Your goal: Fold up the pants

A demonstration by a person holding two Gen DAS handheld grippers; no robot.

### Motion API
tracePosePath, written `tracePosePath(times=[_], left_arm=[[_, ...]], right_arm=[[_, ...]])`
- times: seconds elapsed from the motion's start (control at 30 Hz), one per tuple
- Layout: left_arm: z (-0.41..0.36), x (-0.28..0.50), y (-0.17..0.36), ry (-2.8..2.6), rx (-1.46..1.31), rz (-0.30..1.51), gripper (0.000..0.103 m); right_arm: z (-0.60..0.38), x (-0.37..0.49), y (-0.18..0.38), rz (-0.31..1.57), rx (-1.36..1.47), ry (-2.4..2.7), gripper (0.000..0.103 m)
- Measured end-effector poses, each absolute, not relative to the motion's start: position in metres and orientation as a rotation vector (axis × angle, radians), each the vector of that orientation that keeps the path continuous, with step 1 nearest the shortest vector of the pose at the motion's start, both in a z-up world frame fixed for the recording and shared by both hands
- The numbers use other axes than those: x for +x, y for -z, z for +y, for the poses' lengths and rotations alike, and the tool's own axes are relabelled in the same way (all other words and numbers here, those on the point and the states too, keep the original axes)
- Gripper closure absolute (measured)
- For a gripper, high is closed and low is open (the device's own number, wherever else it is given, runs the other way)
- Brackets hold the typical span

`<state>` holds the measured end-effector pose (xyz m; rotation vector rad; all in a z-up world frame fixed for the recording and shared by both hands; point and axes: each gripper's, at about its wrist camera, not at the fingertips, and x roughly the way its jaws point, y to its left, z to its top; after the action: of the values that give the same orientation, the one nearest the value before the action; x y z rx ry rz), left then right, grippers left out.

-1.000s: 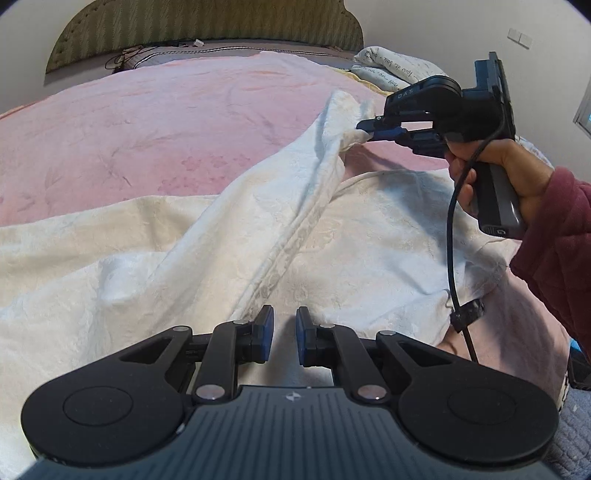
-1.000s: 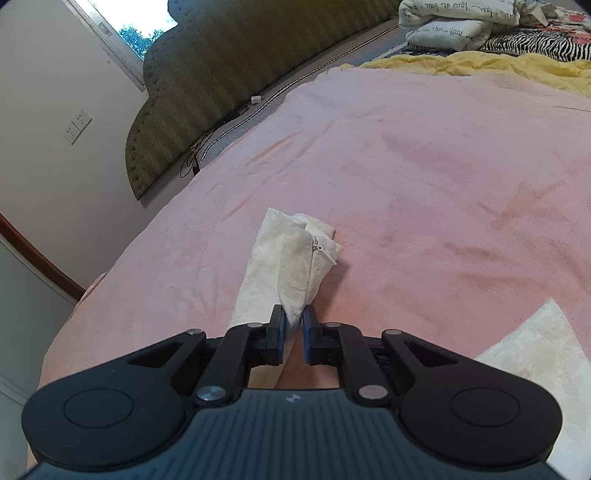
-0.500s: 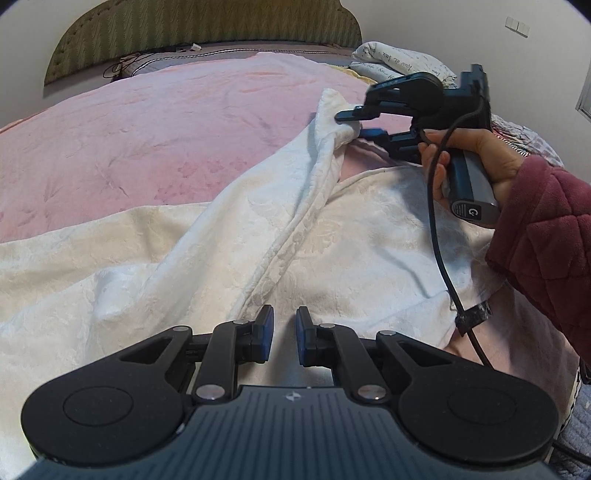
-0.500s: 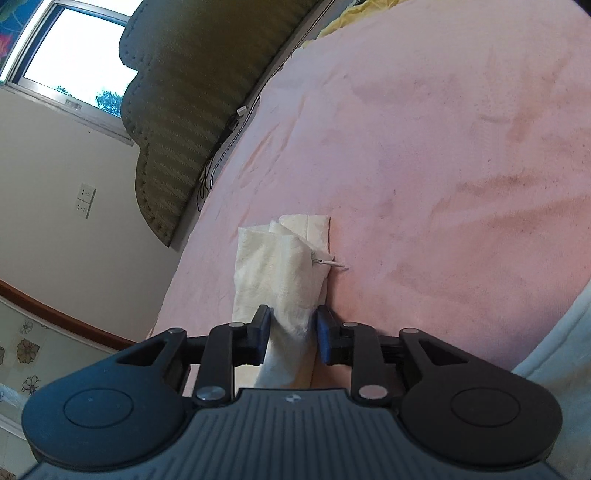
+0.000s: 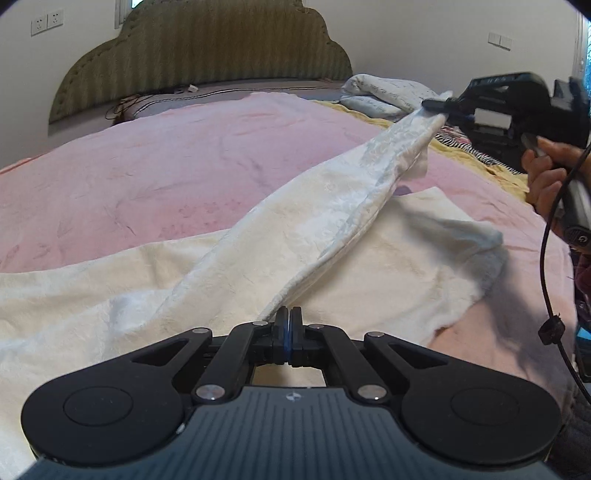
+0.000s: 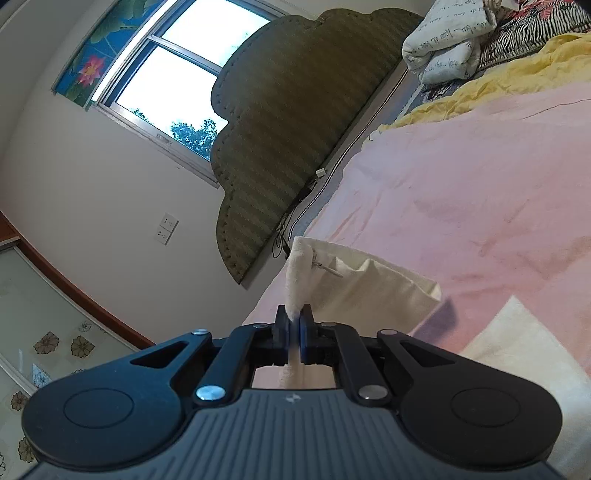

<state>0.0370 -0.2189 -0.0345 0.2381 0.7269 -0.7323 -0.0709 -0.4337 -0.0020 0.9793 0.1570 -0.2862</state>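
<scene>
Your left gripper (image 5: pixel 287 320) – clamped on cream textured pants (image 5: pixel 325 206) near you | your right gripper (image 6: pixel 294 325) pinches their far-right end, lifted | rest lies across pink bedspread (image 5: pixel 155 162).

Claw body logo: a small pale emblem – shaped like a slanted "Z" or bolt – sits on the ribbed grey housing of the left claw (image 5: pixel 288 324) and likewise on the right claw (image 6: pixel 294 326); no letters with it.
Handle end mark: a round "G"-like symbol on the butt of the right claw's handle (image 5: pixel 581 240).
Raised lettering: a short run of characters on top of the right claw's black head, too blurred to read.
Pillow print: dark cursive handwriting covers the white pillow (image 6: pixel 448 35) – individual words cannot be made out.
</scene>
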Motion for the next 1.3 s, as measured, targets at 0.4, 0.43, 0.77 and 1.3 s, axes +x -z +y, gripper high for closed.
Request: tracePosePath(times=[0.4,0.43,0.77,1.3], left_arm=[[-0.188,0.031,-0.016,0.724,0.182,0.701,0.103],[-0.191,0.028,-0.006,0.735,0.204,0.729,0.103],[-0.180,0.020,0.018,0.720,0.288,0.738,0.083],[-0.174,0.004,0.030,0.773,0.309,0.782,0.061]], right_arm=[[-0.408,-0.110,-0.029,0.062,0.864,0.222,0.098],[-0.408,-0.119,-0.019,0.097,0.880,0.263,0.098],[-0.418,-0.177,0.078,0.206,1.126,0.482,0.097],[-0.279,-0.127,0.021,0.396,0.220,0.523,0.081]])
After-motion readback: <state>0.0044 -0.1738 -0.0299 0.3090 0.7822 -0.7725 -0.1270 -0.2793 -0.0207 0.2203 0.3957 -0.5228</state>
